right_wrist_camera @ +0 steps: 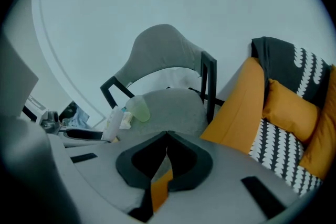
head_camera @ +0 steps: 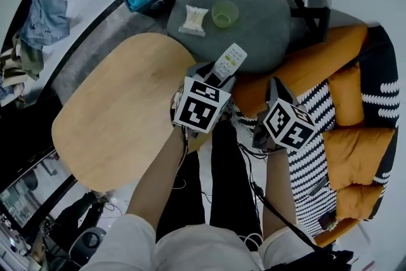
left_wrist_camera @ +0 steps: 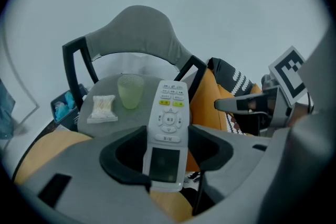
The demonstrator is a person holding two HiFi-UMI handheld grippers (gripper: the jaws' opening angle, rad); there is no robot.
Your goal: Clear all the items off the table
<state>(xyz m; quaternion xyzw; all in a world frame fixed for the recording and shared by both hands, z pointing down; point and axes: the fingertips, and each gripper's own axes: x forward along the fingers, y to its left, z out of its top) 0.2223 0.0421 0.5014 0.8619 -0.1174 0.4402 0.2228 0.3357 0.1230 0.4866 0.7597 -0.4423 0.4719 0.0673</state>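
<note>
Left gripper view: left gripper (left_wrist_camera: pixel 167 149) clamped on a white remote (left_wrist_camera: pixel 169 118), jaws pressing its lower sides near the dark screen, button end pointing away from the gripper. Beyond the remote's tip sits a grey chair seat (left_wrist_camera: pixel 144 118) carrying a green cup (left_wrist_camera: pixel 130 90) and, left of the cup, a pack of cotton swabs (left_wrist_camera: pixel 102 108). Head view: the left gripper (head_camera: pixel 217 76) holds the remote (head_camera: pixel 229 61) over the near edge of the chair seat (head_camera: pixel 266 22), with the wooden counter (head_camera: pixel 120 117) to its left. Right gripper (head_camera: pixel 275 87) is just to the right, over the orange sofa cushion (head_camera: pixel 298 70). Right gripper view: right gripper (right_wrist_camera: pixel 166 136) closed, jaw tips meeting, nothing between them; cup (right_wrist_camera: pixel 137 108) ahead and left of it.
</note>
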